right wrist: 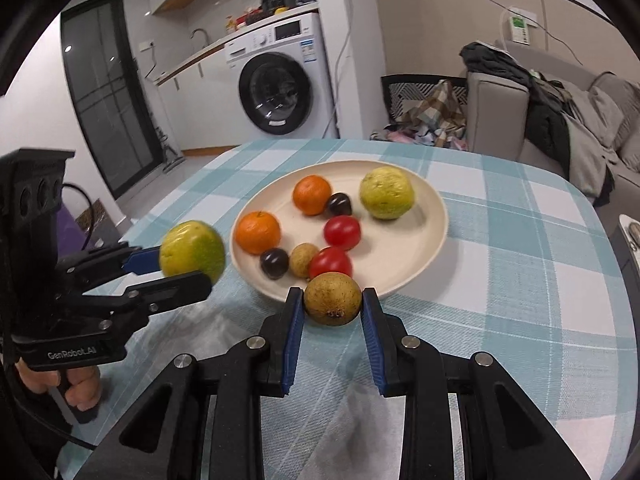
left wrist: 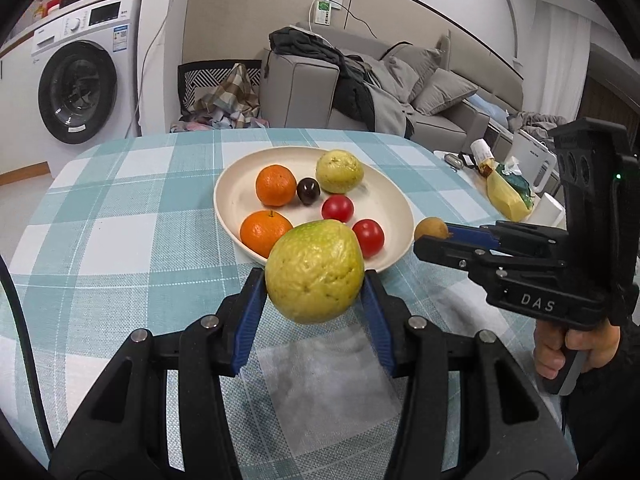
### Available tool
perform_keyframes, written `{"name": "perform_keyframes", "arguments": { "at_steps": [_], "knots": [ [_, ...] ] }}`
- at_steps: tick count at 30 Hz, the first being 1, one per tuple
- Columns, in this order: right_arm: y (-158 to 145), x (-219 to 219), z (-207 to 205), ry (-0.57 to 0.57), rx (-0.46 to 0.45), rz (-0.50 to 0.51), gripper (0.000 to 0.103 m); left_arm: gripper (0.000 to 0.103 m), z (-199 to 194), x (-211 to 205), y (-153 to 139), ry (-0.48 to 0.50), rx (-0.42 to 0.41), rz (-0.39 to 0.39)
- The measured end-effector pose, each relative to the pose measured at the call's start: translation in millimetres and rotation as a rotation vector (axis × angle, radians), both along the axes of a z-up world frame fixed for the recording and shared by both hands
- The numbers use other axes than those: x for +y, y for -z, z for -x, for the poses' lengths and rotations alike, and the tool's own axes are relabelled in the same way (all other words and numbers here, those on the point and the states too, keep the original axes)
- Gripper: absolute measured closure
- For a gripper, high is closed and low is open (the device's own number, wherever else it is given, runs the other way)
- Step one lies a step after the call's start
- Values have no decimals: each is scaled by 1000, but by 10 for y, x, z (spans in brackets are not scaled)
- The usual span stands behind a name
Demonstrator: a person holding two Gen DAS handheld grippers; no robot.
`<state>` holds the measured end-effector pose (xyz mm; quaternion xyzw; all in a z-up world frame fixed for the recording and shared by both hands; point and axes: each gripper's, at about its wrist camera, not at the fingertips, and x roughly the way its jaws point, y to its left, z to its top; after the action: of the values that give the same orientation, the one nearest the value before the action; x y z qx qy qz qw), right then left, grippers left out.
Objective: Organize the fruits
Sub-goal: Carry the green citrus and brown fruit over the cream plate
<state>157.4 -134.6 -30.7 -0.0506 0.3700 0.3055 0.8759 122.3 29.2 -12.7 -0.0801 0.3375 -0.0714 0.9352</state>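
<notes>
Two grippers hang side by side above the checked table [left wrist: 120,216], both pointing toward the cream plate [left wrist: 236,184] and each carrying fruit. At the near rim of the plate, the left gripper [left wrist: 315,294] is level and aimed straight ahead, and its blue-padded fingers [left wrist: 252,312] are spread wide and clamped on a large yellow-green guava [left wrist: 315,271], whose skin is bumpy with small brown specks; the right wrist view shows it lifted clear of the cloth, just left of the plate. Just off the plate's right edge, the right gripper [right wrist: 333,310] is held by a hand [left wrist: 568,346] on its grip, and its fingers [right wrist: 294,332] are closed partway around a small round brown fruit [right wrist: 333,299] with a rough, dull skin and a dark stem scar facing the camera. On the plate lie two oranges [right wrist: 258,232], two red tomatoes [right wrist: 342,232], two dark plum-like fruits [right wrist: 275,263], a second guava [right wrist: 386,193] toward the far side, and a small tan fruit [right wrist: 303,259] beside the nearer tomato. Behind the table stand a washing machine [left wrist: 78,88] and a grey sofa [left wrist: 304,88] draped with clothes.
</notes>
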Motion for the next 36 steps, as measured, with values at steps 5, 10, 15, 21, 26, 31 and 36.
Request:
{"name": "perform_keyframes", "arguments": {
  "at_steps": [5,10,15,21,26,31,36],
  "knots": [
    [-15,-100,-88,64,-12,-28,73,57,-44,-18,-46,-13,-16,-19],
    [22,-158,-164,88,-3,-50,73,57,-178,-39,-66,-23,-8,-4],
    [-12,-147,-198,91,-16,-68,73,57,-324,-72,-99,-33,-20,-23],
    [16,-98,-275,89,-9,-80,73,57,-552,-52,-83,-51,-22,-23],
    [4,-125,-304,102,-19,-91,73,57,-733,-31,-27,-56,-18,-11],
    [24,-110,-370,100,1,-96,73,57,-853,-47,9,-57,-19,-14],
    [43,-40,-391,88,15,-67,73,57,-911,-92,66,-48,-9,-33]
  ]
}}
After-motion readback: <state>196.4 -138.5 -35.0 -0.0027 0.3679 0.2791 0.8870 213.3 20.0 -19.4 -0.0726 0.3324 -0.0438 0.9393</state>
